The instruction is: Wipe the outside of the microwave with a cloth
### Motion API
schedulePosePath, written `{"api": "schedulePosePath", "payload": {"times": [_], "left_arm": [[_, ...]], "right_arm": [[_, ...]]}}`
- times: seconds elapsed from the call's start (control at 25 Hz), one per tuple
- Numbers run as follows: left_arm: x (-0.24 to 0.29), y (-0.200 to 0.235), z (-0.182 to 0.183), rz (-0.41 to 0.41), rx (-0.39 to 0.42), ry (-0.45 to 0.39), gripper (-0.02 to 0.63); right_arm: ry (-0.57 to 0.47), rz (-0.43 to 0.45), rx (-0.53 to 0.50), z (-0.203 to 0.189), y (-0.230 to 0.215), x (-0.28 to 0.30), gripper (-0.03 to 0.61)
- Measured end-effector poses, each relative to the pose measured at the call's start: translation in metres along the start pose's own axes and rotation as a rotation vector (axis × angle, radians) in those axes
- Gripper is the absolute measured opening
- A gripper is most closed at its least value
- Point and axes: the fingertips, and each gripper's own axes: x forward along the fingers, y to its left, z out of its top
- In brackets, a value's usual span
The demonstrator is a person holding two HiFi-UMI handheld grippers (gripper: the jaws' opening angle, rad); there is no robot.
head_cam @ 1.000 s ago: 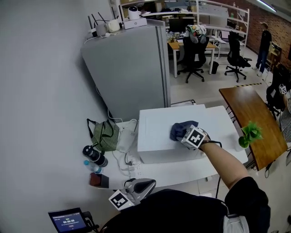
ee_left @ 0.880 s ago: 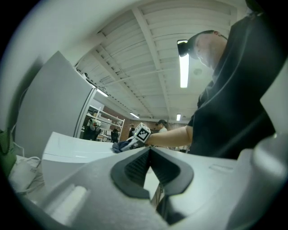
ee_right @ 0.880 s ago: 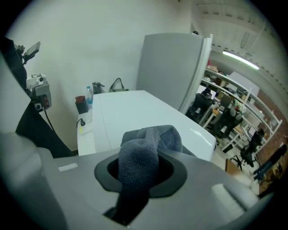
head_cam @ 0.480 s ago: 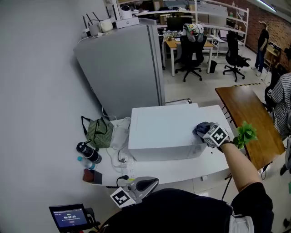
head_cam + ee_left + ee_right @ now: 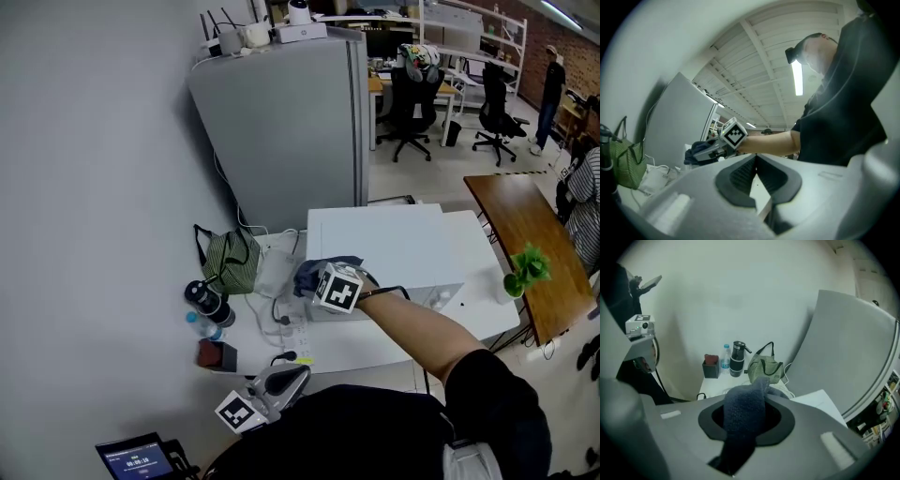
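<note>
Cloth held at the microwave's left edge.

The right gripper (image 5: 319, 279) is clenched on the dark blue cloth (image 5: 309, 273), a fold of which bunches up between its jaws, and holds it against the left end of the white microwave (image 5: 398, 246). The left gripper (image 5: 274, 386) hangs low in front of the microwave, well apart from it, jaws closed together on nothing. A green bag (image 5: 231, 262) sits to the microwave's left and a grey fridge (image 5: 291, 122) stands behind it.

Black shirt (image 5: 394, 427), grey left gripper (image 5: 298, 377)
</note>
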Motion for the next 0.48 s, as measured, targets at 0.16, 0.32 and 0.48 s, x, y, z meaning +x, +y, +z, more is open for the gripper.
{"api": "schedulePosePath", "payload": {"times": [0.16,0.32,0.48], "left_arm": [[-0.001,0.004,0.000,-0.014,-0.009,0.009,0.003],[0.034,-0.010,-0.003,-0.072,0.000,0.022,0.003],[0.086,-0.037,-0.013,-0.150,0.010,0.040,0.003]], "right_arm": [[0.020,-0.011,0.067,-0.029,-0.003,-0.002,0.078],[0.049,-0.053,0.172,-0.107,-0.025,-0.065,0.078],[0.073,-0.147,0.316,-0.215,-0.053,-0.159,0.078]]}}
